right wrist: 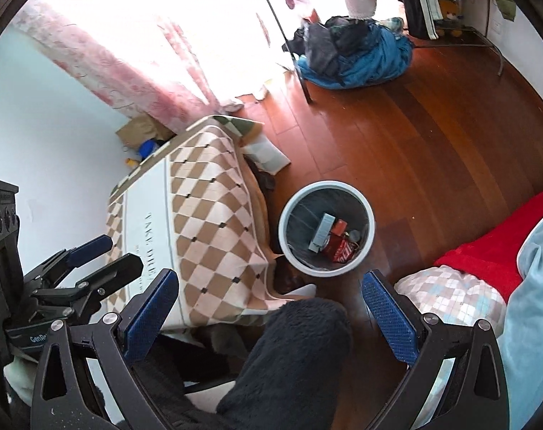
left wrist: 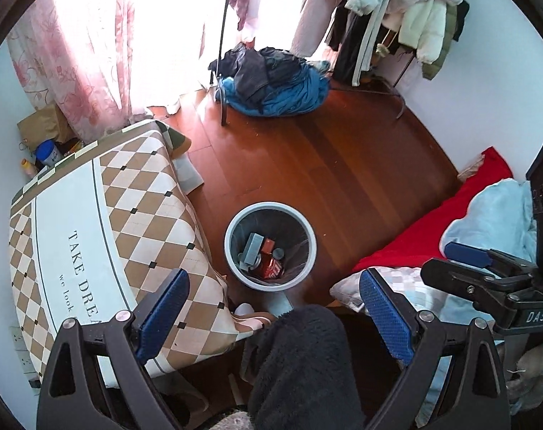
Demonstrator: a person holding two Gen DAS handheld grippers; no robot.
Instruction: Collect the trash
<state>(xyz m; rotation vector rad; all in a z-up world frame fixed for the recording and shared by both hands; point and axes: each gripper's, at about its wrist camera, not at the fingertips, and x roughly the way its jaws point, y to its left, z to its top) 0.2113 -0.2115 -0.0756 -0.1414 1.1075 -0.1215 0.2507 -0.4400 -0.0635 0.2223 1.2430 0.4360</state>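
White-rimmed round plastic trash bin (left wrist: 270,245) stands on the reddish wooden floor (left wrist: 361,157) straight ahead of both tools, between their spread fingers. Inside it lie a red soda can (left wrist: 271,268) and a grey box (left wrist: 251,247). The left gripper (left wrist: 273,308) and the right gripper (right wrist: 269,304) both gape wide, holding nothing. A diamond-patterned tablecloth (left wrist: 128,215) lies to the left.

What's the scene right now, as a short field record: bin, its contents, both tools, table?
bin: round, white rim, dark liner, on wood floor between table and bed
contents: red can, grey box, small dark bits
left tool: open, empty, above the bin
right tool: open, empty, above the bin
table: checkered cloth; no trash seen on it
floor: blue clothes pile near curtain
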